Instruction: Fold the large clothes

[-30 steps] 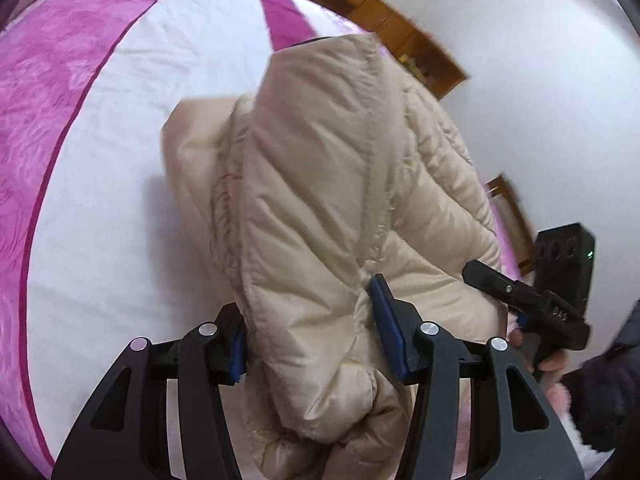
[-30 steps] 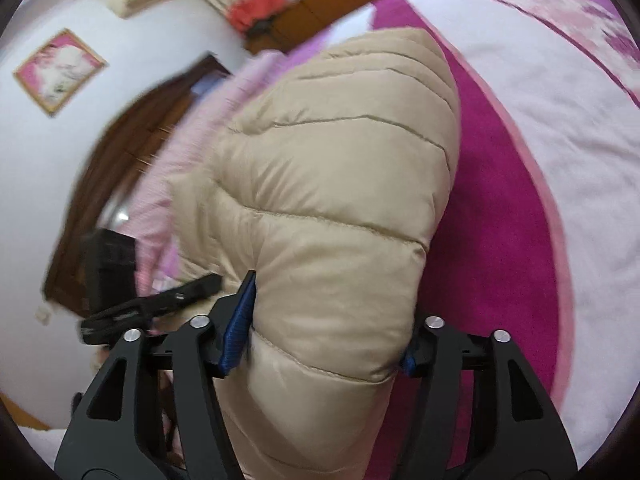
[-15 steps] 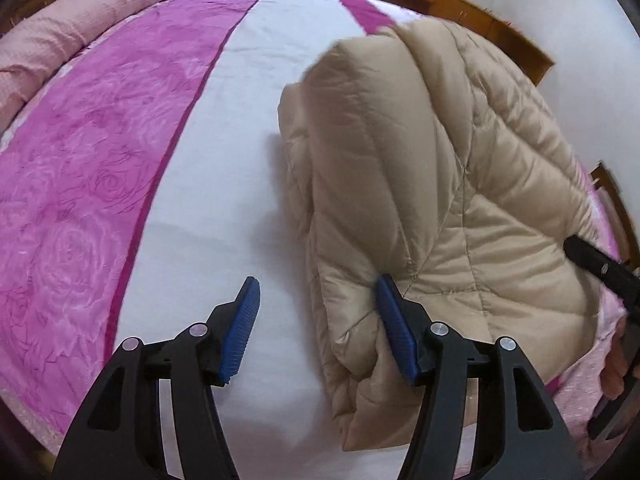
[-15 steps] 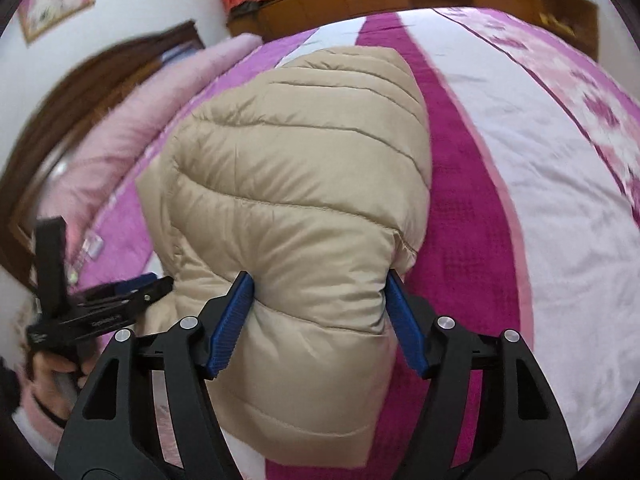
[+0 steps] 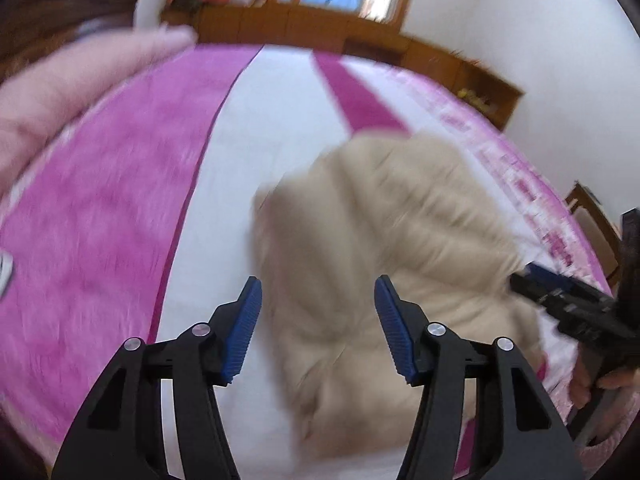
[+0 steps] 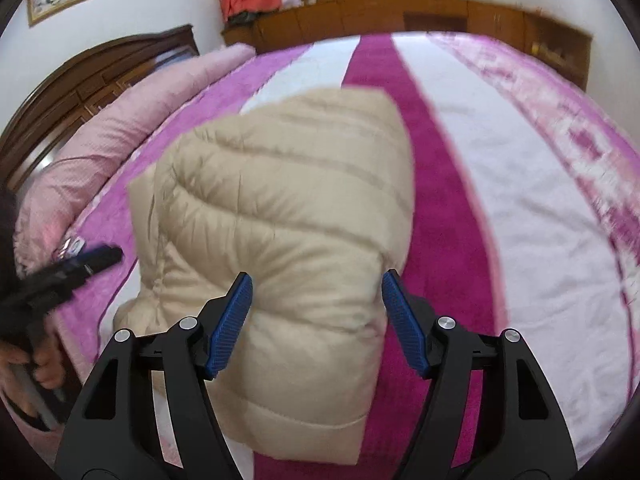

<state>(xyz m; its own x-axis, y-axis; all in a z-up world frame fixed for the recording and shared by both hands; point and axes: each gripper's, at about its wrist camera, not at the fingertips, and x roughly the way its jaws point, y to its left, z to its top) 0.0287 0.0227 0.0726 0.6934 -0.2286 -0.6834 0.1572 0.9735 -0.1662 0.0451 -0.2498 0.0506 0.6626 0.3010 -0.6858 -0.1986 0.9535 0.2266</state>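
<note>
A beige quilted puffer jacket (image 6: 288,216) lies folded in a thick bundle on the pink and white bed cover (image 6: 520,184). It also shows, blurred, in the left wrist view (image 5: 384,256). My right gripper (image 6: 316,320) is open, its blue pads on either side of the bundle's near end, clear of it. My left gripper (image 5: 318,328) is open and empty above the jacket's near left edge. Each gripper shows in the other's view: the right one (image 5: 576,308) and the left one (image 6: 68,272).
A rolled pink quilt (image 6: 120,120) lies along the dark wooden headboard (image 6: 80,76) on the left. A low wooden cabinet (image 6: 400,16) runs along the far wall under a window. A wooden chair (image 5: 592,224) stands at the bed's right side.
Both grippers opened and let go of the jacket, which now rests on the bed. Both have pulled back and tilted up, so more of the room shows.
</note>
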